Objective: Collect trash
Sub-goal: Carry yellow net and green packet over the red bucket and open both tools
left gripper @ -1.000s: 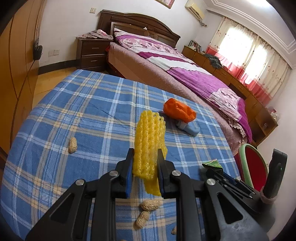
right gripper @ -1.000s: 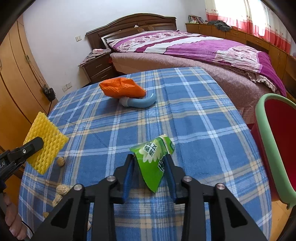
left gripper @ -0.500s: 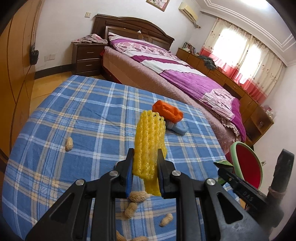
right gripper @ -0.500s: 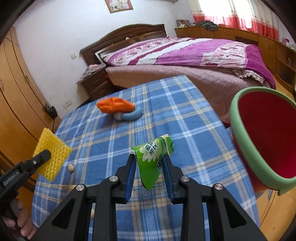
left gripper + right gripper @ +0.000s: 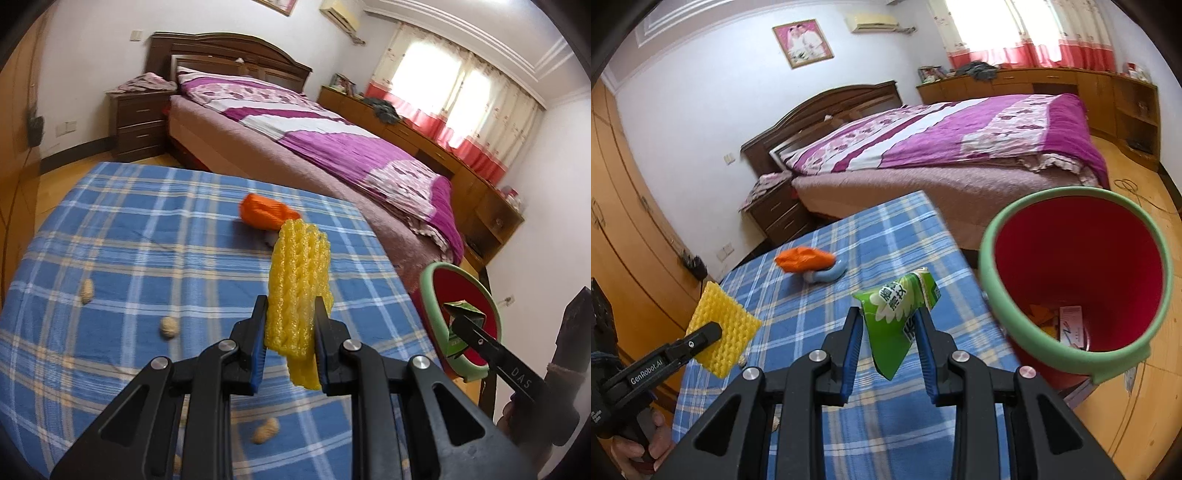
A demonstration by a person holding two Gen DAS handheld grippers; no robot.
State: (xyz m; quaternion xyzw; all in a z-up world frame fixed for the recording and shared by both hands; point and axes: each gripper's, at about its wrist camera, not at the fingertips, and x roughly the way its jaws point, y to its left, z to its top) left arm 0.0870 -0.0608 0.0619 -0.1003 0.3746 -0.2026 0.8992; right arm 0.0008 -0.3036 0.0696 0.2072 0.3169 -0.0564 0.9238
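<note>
My left gripper (image 5: 290,308) is shut on a yellow foam fruit net (image 5: 299,284), held above the blue plaid tablecloth (image 5: 147,251). In the right wrist view that net (image 5: 722,338) shows at the left, pinched in the left gripper (image 5: 711,332). My right gripper (image 5: 888,319) is shut on a green snack wrapper (image 5: 897,314), near the table's right edge. Beside it, off the table, stands a red bin with a green rim (image 5: 1071,284). The left wrist view shows the same bin (image 5: 461,317) with the wrapper (image 5: 460,325) in front of its mouth.
An orange net (image 5: 266,216) lies on a light blue object at the far side of the table. Several peanuts (image 5: 168,326) are scattered on the cloth. A bed (image 5: 332,140) stands beyond the table, a wooden wardrobe (image 5: 631,236) to the left. Some paper lies in the bin.
Both grippers have lifted and swung to the right with their loads. The red bin has come much closer and larger in the right wrist view, and the wrapper now hangs by its rim.
</note>
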